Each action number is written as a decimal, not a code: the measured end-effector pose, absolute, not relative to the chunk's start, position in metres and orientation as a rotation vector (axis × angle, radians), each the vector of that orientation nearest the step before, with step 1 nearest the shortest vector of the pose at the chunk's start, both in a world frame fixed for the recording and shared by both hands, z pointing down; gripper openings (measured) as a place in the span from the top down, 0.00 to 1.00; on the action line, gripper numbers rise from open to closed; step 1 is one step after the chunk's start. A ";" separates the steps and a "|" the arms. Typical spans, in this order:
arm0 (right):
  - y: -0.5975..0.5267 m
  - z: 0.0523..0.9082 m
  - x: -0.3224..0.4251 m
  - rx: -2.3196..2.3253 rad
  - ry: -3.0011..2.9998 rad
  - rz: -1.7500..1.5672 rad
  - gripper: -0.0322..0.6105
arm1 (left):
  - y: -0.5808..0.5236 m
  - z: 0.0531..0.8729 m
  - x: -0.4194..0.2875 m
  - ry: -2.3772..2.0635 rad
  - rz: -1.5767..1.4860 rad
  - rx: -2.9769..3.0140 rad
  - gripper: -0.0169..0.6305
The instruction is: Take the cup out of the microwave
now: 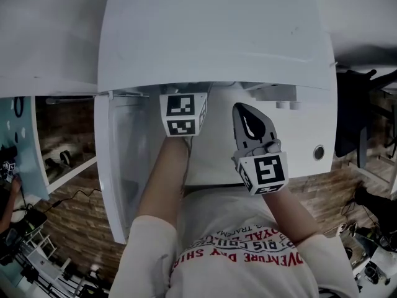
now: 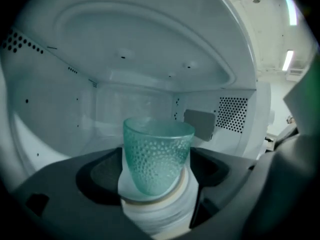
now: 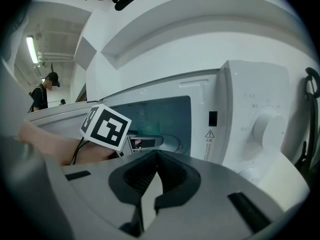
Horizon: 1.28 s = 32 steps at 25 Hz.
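A teal dimpled glass cup (image 2: 157,156) stands upright on a white round base (image 2: 160,211) inside the white microwave (image 1: 217,36). My left gripper (image 2: 159,170) reaches into the cavity, its jaws spread wide on either side of the cup with gaps to both pads. In the head view only its marker cube (image 1: 183,113) shows; the fingers are hidden under the microwave's top. My right gripper (image 1: 244,110) hangs outside in front of the microwave, shut with nothing between its fingers (image 3: 157,156). In the right gripper view the left marker cube (image 3: 106,127) sits at the cavity opening.
The microwave door (image 1: 118,166) stands swung open at the left. The control panel with a round knob (image 3: 267,126) is right of the opening. Perforated vents (image 2: 232,114) mark the cavity's right wall. A person (image 3: 42,91) stands far off at the left.
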State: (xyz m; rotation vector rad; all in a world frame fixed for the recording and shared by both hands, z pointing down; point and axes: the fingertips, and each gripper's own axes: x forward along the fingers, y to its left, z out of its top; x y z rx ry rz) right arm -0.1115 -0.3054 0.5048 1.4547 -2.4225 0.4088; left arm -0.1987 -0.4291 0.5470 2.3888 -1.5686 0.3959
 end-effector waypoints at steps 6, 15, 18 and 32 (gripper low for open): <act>-0.308 0.504 -0.113 1.448 -2.425 0.412 0.93 | -0.430 0.550 -0.203 -1.575 0.486 2.397 0.36; -0.304 0.504 -0.115 1.433 -2.430 0.407 0.93 | -0.422 0.551 -0.200 -1.553 0.496 2.424 0.42; -0.302 0.503 -0.113 1.438 -2.429 0.405 0.93 | -0.416 0.551 -0.199 -1.543 0.497 2.420 0.42; -0.286 0.498 -0.103 1.472 -2.408 0.364 0.93 | -0.350 0.534 -0.211 -1.572 0.421 2.410 0.42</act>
